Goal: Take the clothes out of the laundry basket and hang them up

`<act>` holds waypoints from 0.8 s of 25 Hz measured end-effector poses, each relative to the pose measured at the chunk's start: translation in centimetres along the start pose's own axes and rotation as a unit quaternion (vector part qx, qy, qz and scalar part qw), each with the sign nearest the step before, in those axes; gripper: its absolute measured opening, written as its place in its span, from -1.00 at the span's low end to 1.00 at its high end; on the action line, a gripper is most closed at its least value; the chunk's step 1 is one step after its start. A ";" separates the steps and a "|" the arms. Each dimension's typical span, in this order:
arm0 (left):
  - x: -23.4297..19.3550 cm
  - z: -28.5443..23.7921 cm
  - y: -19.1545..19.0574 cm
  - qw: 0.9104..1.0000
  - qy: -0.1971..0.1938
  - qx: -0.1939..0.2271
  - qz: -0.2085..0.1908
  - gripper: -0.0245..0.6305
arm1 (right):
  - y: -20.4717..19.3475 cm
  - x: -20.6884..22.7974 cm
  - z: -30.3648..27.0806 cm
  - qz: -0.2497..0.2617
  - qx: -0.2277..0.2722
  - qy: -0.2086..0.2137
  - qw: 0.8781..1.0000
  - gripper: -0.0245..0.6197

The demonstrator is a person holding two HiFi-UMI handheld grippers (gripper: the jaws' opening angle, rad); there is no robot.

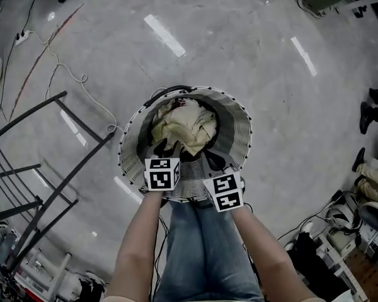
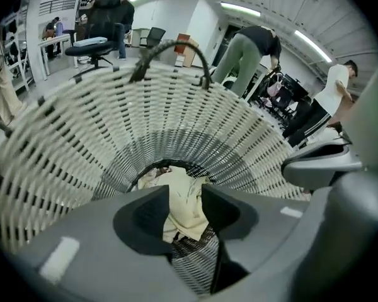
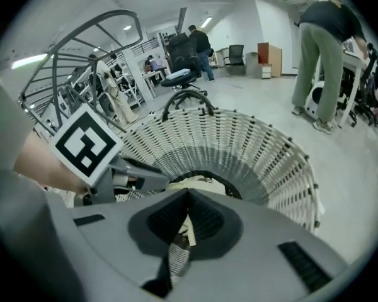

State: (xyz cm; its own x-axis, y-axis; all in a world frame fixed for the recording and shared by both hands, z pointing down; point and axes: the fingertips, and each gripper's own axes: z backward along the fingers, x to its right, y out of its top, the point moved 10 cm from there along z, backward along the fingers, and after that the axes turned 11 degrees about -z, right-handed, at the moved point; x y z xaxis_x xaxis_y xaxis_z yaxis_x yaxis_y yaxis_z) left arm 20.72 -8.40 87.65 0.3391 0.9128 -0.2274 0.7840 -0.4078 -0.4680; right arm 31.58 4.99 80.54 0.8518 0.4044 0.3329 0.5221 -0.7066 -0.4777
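White woven basket (image 1: 239,134) x1, cream garment (image 1: 186,124) x1 inside

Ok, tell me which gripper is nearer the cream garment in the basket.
Left. The left gripper, jaws apart, reaches past the near rim of the basket to the edge of the cream garment; the right gripper, jaws together, sits further back over that rim.

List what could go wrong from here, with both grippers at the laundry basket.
The right gripper has its jaws together, so it may only prod the cream garment, not take it. The left gripper, jaws apart over that crumpled garment, might pinch several folds and drag out a tangle. Both sit near the rim of the woven basket; a jaw could snag it.
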 end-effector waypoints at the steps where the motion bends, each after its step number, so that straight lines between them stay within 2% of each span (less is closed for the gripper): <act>1: -0.5 -1.2 -0.4 1.000 0.003 -0.007 0.002 -0.41 | -0.1 0.2 -0.9 -0.001 0.003 0.002 1.000 -0.91; 6: -2.3 -6.8 -3.1 0.999 0.024 -0.031 -0.004 -0.11 | -0.6 1.7 -5.3 0.001 0.016 -0.002 1.000 -0.91; 10: -3.3 -10.7 -5.1 0.999 0.032 -0.036 -0.023 -0.04 | -1.5 3.0 -8.0 -0.009 0.018 -0.009 1.000 -0.91; 13: -4.3 -13.0 -6.5 0.999 0.035 -0.040 -0.001 -0.04 | -2.0 3.5 -9.4 -0.017 0.018 -0.003 1.000 -0.91; 16: -5.7 -14.4 -7.2 0.998 0.045 -0.037 0.033 -0.06 | -1.3 3.8 -10.5 0.011 0.018 0.013 1.000 -0.91; 17: -6.0 -14.6 -7.2 0.998 0.045 -0.040 0.037 -0.13 | -0.9 3.9 -10.6 0.020 0.022 0.017 0.999 -0.91; 19: -6.0 -14.4 -7.0 0.997 0.043 -0.048 0.034 -0.61 | -0.4 4.2 -10.3 0.015 0.028 0.015 0.999 -0.91; 20: -5.7 -14.1 -6.7 0.998 0.038 -0.050 0.031 -0.79 | -0.2 4.3 -9.8 0.004 0.031 0.010 0.999 -0.91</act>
State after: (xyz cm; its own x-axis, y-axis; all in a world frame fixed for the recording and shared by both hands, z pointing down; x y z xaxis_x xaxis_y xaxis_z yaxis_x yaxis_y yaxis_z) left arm 20.86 -10.56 104.15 0.4245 0.8860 -0.1863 0.8070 -0.4636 -0.3659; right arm 34.73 1.16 90.06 0.8558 0.3866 0.3437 0.5166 -0.6726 -0.5299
